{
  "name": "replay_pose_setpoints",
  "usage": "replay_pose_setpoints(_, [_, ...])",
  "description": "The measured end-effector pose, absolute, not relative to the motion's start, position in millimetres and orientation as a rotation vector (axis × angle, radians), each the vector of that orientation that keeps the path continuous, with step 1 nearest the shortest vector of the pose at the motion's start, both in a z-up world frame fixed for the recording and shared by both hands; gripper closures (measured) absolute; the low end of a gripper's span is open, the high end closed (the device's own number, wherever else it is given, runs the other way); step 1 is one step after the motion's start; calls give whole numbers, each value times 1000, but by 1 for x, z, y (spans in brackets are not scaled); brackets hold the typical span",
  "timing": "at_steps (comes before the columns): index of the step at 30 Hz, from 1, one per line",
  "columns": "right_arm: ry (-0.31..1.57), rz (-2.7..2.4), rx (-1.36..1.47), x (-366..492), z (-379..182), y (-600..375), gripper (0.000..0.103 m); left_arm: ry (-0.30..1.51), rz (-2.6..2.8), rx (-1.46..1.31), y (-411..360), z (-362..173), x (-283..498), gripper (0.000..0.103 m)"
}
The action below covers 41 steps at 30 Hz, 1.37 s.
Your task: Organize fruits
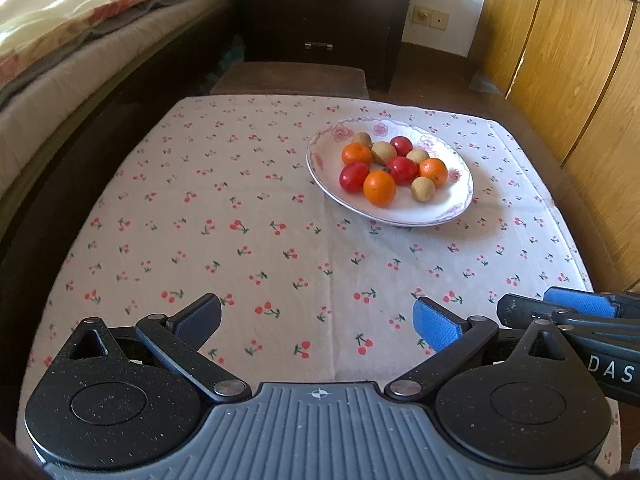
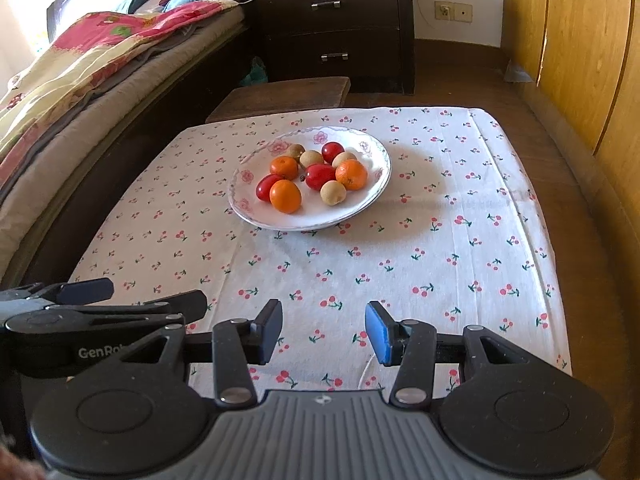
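Observation:
A white flowered plate (image 1: 456, 204) (image 2: 256, 208) stands on the cherry-print tablecloth at the table's far side. It holds three oranges (image 1: 379, 188) (image 2: 285, 196), three red fruits (image 1: 354, 176) (image 2: 321, 176) and several tan round fruits (image 1: 422, 189) (image 2: 333, 192), mixed together. My left gripper (image 1: 318, 320) is open and empty, low over the near cloth. My right gripper (image 2: 323, 330) is open and empty, also near the front edge. Each gripper shows at the side of the other's view.
The tablecloth (image 1: 240, 240) covers a small table. A bed with a floral quilt (image 2: 80, 64) runs along the left. A dark stool (image 2: 280, 96) and a dark drawer chest (image 2: 340, 28) stand behind the table. Wooden wardrobe doors (image 1: 580, 60) are on the right.

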State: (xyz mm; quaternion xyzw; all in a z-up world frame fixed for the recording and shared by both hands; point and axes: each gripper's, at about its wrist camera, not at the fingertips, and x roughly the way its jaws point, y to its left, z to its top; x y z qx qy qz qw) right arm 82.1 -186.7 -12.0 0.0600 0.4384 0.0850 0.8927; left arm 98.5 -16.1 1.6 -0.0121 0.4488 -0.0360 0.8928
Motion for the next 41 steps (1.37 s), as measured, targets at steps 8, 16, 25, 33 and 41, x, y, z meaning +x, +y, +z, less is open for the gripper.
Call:
replay_pose_setpoints(8, [927,177,114,69,-16,-185,57,934,-77,2,-19,-2,85,0])
replay_pose_setpoints(16, [940,178,114,60,-18,-185,57,928,-74,31,-22,-3,76,0])
replay_pose_setpoints(25, [947,182,113,54,-19,-184,57,917,-64,60,-23,-2,68,0])
replay_pose_setpoints(33, [948,189,112,50,-18,-182,56,909,-46,88,-22,-2,63,0])
replay_pose_setpoints(41, [948,189,115,49,-18,-184,55,914,-6,77,-17,0,63,0])
